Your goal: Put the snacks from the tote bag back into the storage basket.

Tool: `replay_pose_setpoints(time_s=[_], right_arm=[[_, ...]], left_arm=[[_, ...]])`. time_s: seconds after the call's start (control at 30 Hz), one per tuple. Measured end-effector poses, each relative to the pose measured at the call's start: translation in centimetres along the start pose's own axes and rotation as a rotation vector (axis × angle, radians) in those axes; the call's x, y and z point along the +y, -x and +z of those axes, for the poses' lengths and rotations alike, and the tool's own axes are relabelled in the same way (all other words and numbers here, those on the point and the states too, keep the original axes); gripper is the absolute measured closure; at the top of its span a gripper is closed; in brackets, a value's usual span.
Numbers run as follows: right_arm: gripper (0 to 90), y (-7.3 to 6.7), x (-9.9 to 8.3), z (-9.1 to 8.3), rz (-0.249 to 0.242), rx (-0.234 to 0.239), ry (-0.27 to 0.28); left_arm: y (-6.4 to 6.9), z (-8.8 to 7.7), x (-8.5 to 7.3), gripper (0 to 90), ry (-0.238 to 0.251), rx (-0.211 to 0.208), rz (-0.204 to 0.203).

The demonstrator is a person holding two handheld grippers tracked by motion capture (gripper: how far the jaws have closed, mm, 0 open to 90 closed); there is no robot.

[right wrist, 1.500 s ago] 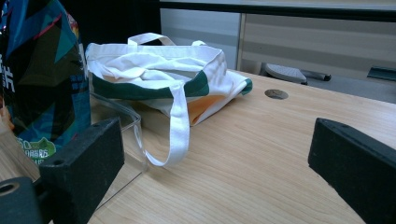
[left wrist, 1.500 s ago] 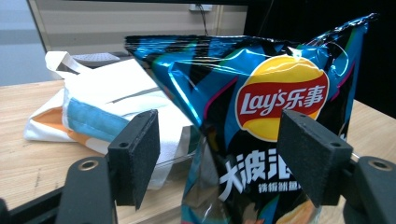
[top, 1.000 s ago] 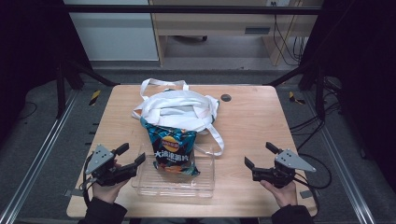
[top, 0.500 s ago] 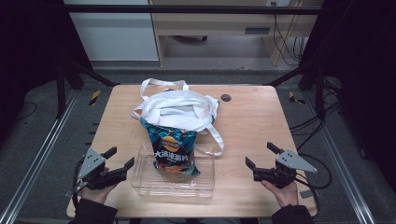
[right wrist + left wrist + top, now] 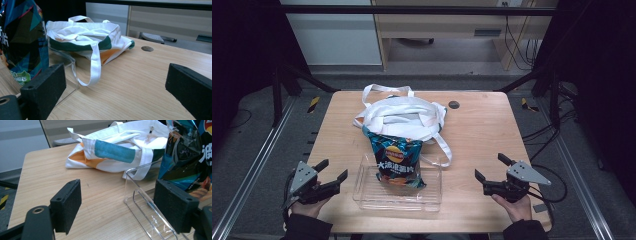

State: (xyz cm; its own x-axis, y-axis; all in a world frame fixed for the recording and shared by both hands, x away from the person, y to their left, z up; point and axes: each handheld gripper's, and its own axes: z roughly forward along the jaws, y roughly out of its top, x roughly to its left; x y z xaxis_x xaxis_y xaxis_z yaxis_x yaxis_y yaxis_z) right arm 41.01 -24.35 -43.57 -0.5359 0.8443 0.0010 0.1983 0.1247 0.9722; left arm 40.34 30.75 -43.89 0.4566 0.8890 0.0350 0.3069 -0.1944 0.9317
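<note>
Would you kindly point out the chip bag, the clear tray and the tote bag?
chip bag (image 5: 396, 162), high view, printed front.
clear tray (image 5: 432, 200), high view, bare floor near its right corner.
tote bag (image 5: 404, 116), high view, folded white handles.

We see the chip bag (image 5: 190, 157) cut off by the top and right edges in the left gripper view; its lettering (image 5: 394, 166) is too small to read from above.
</note>
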Motion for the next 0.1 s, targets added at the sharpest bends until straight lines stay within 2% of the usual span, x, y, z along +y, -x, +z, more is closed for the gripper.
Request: replay_pose_setpoints(time_s=[0.1], right_arm=[[3.4,0.01,-0.01,0.02,0.000,-0.001,-0.001]], left_arm=[[-0.05,0.06,-0.01,22.0,-0.001,0.000,-0.003]])
